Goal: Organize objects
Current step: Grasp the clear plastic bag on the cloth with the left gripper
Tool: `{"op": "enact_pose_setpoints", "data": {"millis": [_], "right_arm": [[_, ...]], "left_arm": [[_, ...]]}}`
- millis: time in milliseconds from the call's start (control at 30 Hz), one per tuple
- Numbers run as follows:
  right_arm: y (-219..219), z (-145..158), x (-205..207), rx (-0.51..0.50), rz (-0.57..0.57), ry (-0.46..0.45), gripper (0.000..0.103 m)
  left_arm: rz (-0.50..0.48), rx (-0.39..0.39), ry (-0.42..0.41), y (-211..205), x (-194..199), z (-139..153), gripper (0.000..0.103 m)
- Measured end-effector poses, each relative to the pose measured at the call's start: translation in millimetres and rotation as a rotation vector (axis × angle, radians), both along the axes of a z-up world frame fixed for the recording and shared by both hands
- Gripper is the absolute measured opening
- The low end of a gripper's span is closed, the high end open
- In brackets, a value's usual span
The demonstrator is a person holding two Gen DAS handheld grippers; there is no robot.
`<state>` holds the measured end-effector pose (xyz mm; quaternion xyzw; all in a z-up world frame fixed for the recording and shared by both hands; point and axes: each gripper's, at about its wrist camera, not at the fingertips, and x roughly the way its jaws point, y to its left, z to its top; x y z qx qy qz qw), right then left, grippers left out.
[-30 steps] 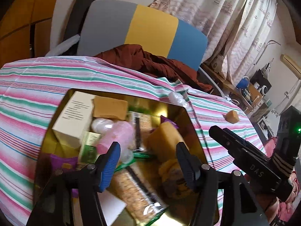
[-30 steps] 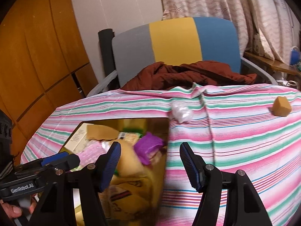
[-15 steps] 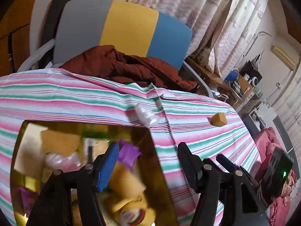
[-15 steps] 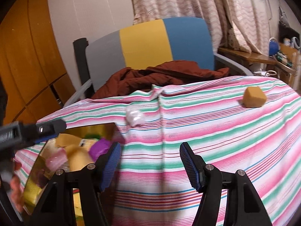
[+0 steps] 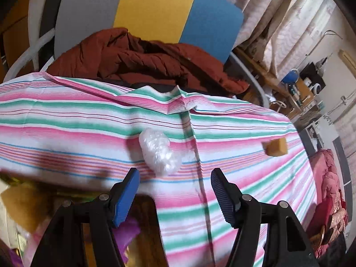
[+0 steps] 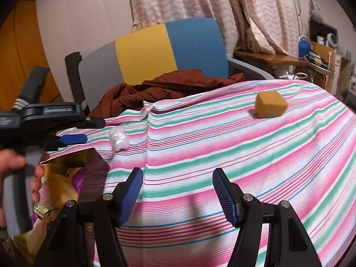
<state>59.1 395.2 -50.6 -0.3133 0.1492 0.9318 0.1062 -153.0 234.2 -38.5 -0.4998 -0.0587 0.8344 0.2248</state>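
A white plastic-wrapped bundle [image 5: 159, 153] lies on the striped tablecloth [image 5: 233, 200], just beyond the tips of my left gripper [image 5: 174, 191]. That gripper is open and holds nothing. A yellow sponge cube [image 5: 276, 147] sits farther right, near the cloth's far edge. My right gripper [image 6: 178, 191] hovers open over bare cloth, with the sponge cube [image 6: 270, 104] ahead to its right and the bundle [image 6: 119, 138] ahead to its left. In the right wrist view the left gripper [image 6: 92, 131] points at the bundle from beside the gold tray [image 6: 75, 154].
The gold tray [image 5: 146, 229] at lower left holds several items, among them a tan sponge [image 5: 20, 202] and a purple wrapper [image 5: 126, 231]. A chair [image 6: 144, 51] with a rust-brown jacket [image 6: 178, 84] stands behind the table. A person's hand [image 6: 13, 162] grips the left tool.
Both grippers have swung right, off the tray and over the striped cloth. The left one now faces the white bundle with its jaws slightly wider. The sponge cube looms larger for the right.
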Motion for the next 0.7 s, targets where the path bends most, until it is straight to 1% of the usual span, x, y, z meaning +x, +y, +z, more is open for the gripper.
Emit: {"op": "enact_pose_setpoints", "data": {"millis": [133,200,233,367,400,433,467,533,567,700], "right_arm": [[13,-5,2,-0.019,-0.024,-0.009,0.066],[18,-7,2,-0.024,-0.033,-0.013,0.066],[20,-8,2,-0.025,-0.037,-0.014,0.066],[28,-12,4,-0.037,-0.051,-0.019,0.066],[30,-12,4,-0.041,-0.054,-0.02,0.066],[31,-13,4,-0.045,-0.056,-0.021,0.066],[33,-14,4,-0.047,-0.058,-0.023,0.066],[36,-16,4,-0.049,-0.063,-0.026,0.066],[37,-17,4,-0.05,-0.065,-0.027,0.066],[43,-18,4,-0.049,-0.075,-0.026,0.066]], "left_arm": [[0.012,-0.061,-0.014,13,-21,-11,0.067],[-0.002,-0.076,-0.032,20,-31,-16,0.067],[-0.001,-0.091,-0.034,23,-35,-18,0.066],[-0.021,-0.159,-0.051,35,-46,-29,0.065],[-0.026,-0.173,-0.06,37,-47,-34,0.063],[-0.028,-0.181,-0.067,39,-48,-37,0.057],[-0.027,-0.188,-0.073,39,-49,-41,0.053],[-0.018,-0.196,-0.078,39,-49,-45,0.039],[-0.016,-0.19,-0.08,39,-49,-47,0.037],[-0.036,-0.192,-0.048,46,-42,-43,0.035]]}}
